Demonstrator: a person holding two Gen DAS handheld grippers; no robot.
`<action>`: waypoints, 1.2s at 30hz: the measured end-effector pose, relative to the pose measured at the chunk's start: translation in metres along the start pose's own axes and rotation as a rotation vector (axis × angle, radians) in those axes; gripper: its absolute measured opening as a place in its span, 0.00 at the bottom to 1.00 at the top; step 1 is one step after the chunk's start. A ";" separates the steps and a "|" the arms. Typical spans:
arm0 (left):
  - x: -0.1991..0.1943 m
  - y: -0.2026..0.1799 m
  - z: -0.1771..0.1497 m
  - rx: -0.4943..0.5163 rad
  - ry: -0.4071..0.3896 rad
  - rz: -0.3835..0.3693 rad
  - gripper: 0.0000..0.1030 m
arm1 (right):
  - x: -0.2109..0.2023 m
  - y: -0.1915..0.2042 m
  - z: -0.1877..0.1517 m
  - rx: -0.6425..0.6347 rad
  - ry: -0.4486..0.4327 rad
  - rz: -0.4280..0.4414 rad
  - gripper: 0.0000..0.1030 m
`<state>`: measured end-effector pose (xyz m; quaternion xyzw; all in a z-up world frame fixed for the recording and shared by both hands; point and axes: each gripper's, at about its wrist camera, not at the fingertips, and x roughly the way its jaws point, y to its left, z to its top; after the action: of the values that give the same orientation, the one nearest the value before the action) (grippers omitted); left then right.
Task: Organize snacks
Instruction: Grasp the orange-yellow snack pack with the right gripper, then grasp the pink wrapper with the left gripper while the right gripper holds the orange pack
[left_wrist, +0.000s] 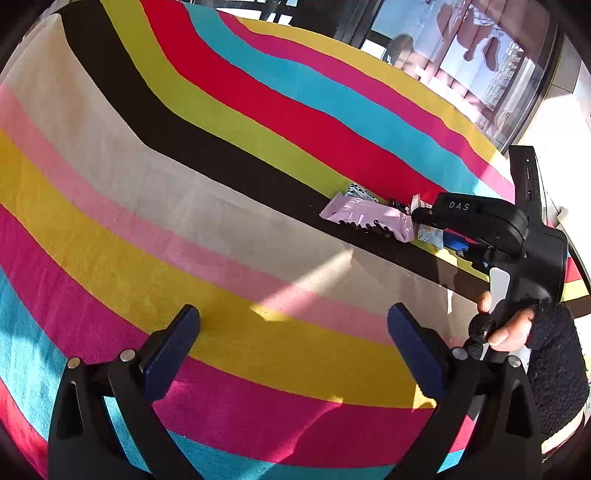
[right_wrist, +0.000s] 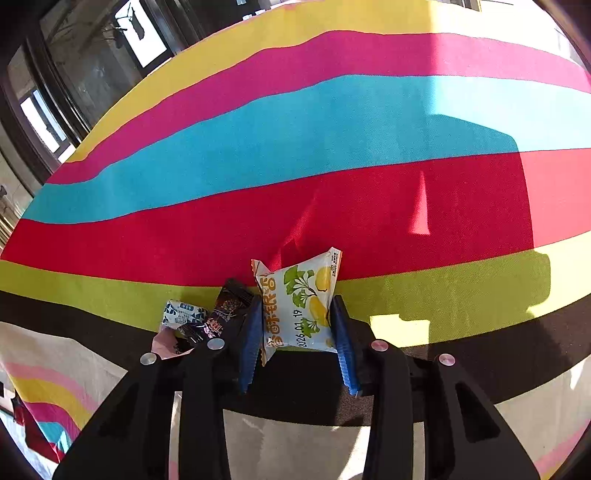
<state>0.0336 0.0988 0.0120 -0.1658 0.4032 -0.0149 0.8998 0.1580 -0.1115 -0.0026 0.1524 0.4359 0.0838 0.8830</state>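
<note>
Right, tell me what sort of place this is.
Probably a room in a home or studio: a table under a striped cloth, small wrapped snacks such as a pink packet, and big dark-framed windows letting in strong sunlight. Nothing shown settles it further.

Open left tongs (left_wrist: 293, 343) above striped cloth (left_wrist: 184, 221), pink snack packet (left_wrist: 365, 218) beyond.

The snacks lie in one cluster on the cloth (right_wrist: 332, 122). The ginkgo packet (right_wrist: 301, 306) sits between the right gripper (right_wrist: 297, 332) pads. At its 9 o'clock lie the dark packet (right_wrist: 229, 306), then the small packet (right_wrist: 181, 312).
</note>
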 end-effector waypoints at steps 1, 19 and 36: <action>0.000 0.000 0.000 -0.003 -0.001 -0.002 0.98 | -0.012 -0.002 -0.008 -0.033 -0.010 0.014 0.36; 0.016 -0.025 -0.003 0.156 0.078 0.172 0.98 | -0.080 -0.054 -0.059 -0.154 -0.096 0.194 0.36; 0.055 -0.044 0.076 -0.163 0.128 0.074 0.99 | -0.079 -0.055 -0.062 -0.147 -0.092 0.178 0.38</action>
<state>0.1308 0.0706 0.0334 -0.2223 0.4656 0.0407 0.8556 0.0618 -0.1732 0.0018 0.1292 0.3722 0.1864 0.9000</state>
